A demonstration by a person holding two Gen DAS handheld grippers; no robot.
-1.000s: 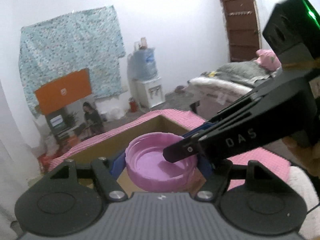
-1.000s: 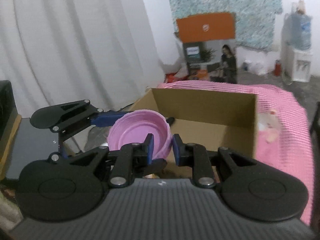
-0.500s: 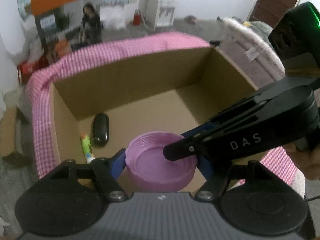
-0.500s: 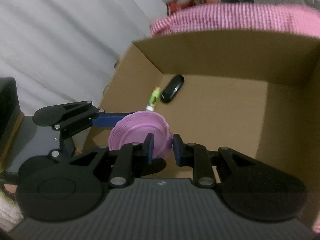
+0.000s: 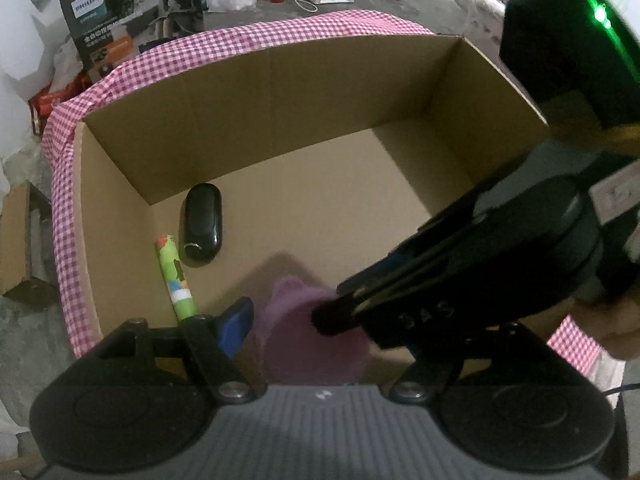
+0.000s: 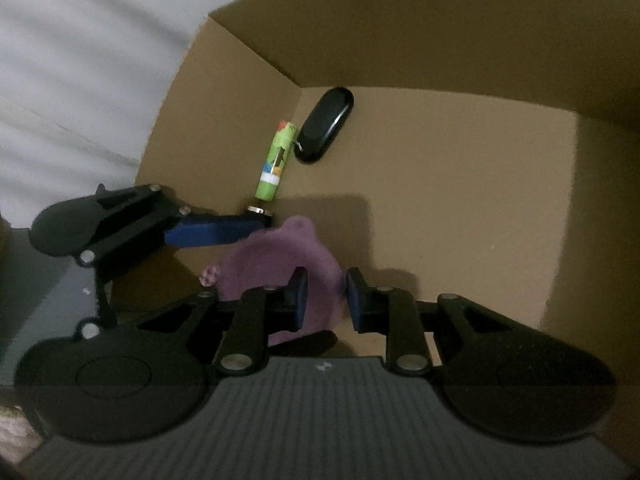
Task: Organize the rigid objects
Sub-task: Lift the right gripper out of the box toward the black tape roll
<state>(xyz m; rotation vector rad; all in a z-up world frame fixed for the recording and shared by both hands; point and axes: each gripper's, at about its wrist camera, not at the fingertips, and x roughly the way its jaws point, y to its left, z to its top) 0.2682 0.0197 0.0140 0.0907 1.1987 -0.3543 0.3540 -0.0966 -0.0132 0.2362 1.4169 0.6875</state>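
Observation:
A pink round lid (image 5: 292, 344) shows as a blur low inside the cardboard box (image 5: 280, 92). It sits between the fingers of my left gripper (image 5: 320, 336), whose jaws are opening; the blue left pad (image 5: 236, 326) stands clear of the lid. My right gripper (image 6: 326, 296) reaches in from the right, its jaws also opening. The lid (image 6: 272, 264) lies between its pads with a gap at the right pad (image 6: 356, 300). Neither gripper presses on the lid. My left gripper's far finger is hidden behind the right gripper's arm.
On the box floor by the left wall lie a black oval case (image 5: 202, 224) and a green printed tube (image 5: 174, 276). The box stands on a pink checked cloth (image 5: 64, 184). A hand (image 5: 608, 320) holds the right gripper. Bare floor fills the box's middle and right.
Both grippers tipped down and sank over the box, so its floor now fills the views. Their jaws parted; the sharply seen, gripped lid is now loose and blurred.

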